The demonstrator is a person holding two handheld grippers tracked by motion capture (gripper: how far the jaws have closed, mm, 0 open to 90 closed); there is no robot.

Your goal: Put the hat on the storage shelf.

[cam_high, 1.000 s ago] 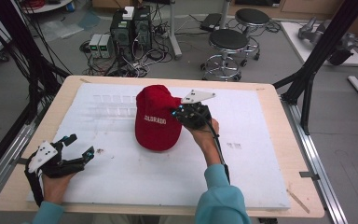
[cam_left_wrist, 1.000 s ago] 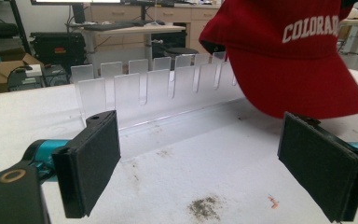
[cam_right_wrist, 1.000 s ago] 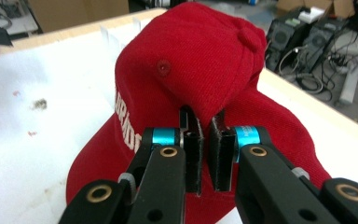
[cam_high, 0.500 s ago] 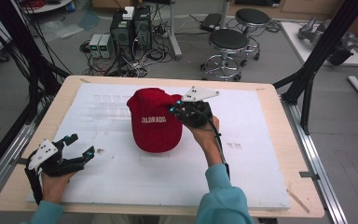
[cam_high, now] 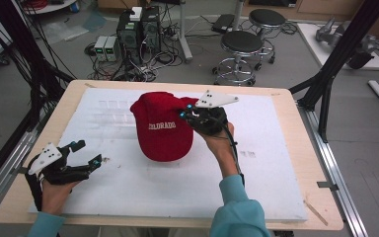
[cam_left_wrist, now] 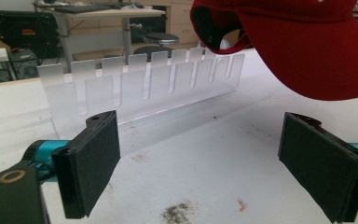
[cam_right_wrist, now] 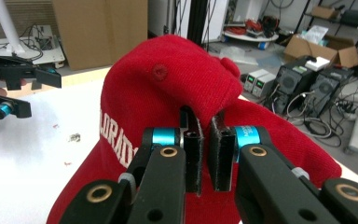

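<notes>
Pinching red cap [cam_high: 162, 129], right gripper [cam_high: 191, 112] mid-table.

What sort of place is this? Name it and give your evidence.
Probably a robotics or data-collection lab: computer towers amid tangled cables on the floor, rolling stools, and a black frame around the table.

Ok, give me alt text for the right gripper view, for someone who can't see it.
The right gripper has its two black jaws nearly closed, pinching a fold of a red cap with white lettering, above a white table. At far left, the left gripper hangs open over the table; boxes and electronics sit behind.
</notes>
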